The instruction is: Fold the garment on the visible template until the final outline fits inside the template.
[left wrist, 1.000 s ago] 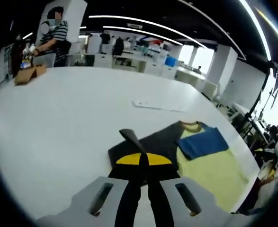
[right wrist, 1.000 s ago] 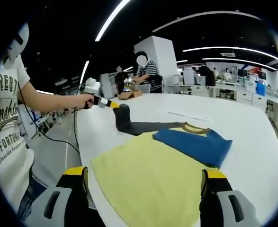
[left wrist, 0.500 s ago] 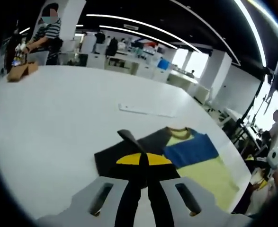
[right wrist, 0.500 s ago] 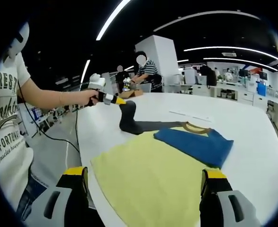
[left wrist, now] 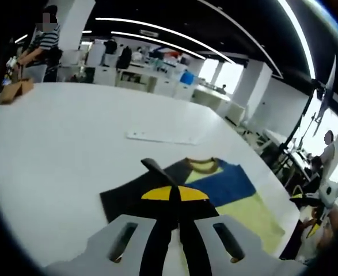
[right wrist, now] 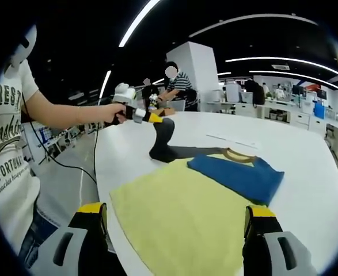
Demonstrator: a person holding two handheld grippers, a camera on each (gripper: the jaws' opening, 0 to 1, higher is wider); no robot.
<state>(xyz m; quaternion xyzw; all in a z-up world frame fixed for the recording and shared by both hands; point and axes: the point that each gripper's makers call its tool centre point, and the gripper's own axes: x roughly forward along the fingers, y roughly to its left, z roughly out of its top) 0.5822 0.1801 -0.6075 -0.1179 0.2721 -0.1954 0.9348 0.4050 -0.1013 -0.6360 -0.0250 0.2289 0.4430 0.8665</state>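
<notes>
The garment lies on the white table [left wrist: 59,149]: a pale yellow body [right wrist: 180,213], a blue sleeve [right wrist: 238,175] folded across it, and a dark grey sleeve [right wrist: 164,138]. My left gripper [left wrist: 175,192] is shut on the grey sleeve, whose end [left wrist: 152,167] sticks up past the yellow-tipped jaws. In the right gripper view that left gripper [right wrist: 151,118] holds the sleeve lifted above the table, left of the collar [right wrist: 234,154]. My right gripper [right wrist: 176,230] stands open near the garment's hem, jaws wide apart with nothing between them.
A flat white sheet [left wrist: 160,137] lies on the table beyond the garment. A cardboard box [left wrist: 12,92] sits at the far edge by a person in a striped shirt [left wrist: 42,43]. A person's arm and white T-shirt [right wrist: 10,149] stand at the table's left side.
The left gripper has lifted the grey sleeve higher and carried it toward the garment's body. The right gripper has stayed open in place.
</notes>
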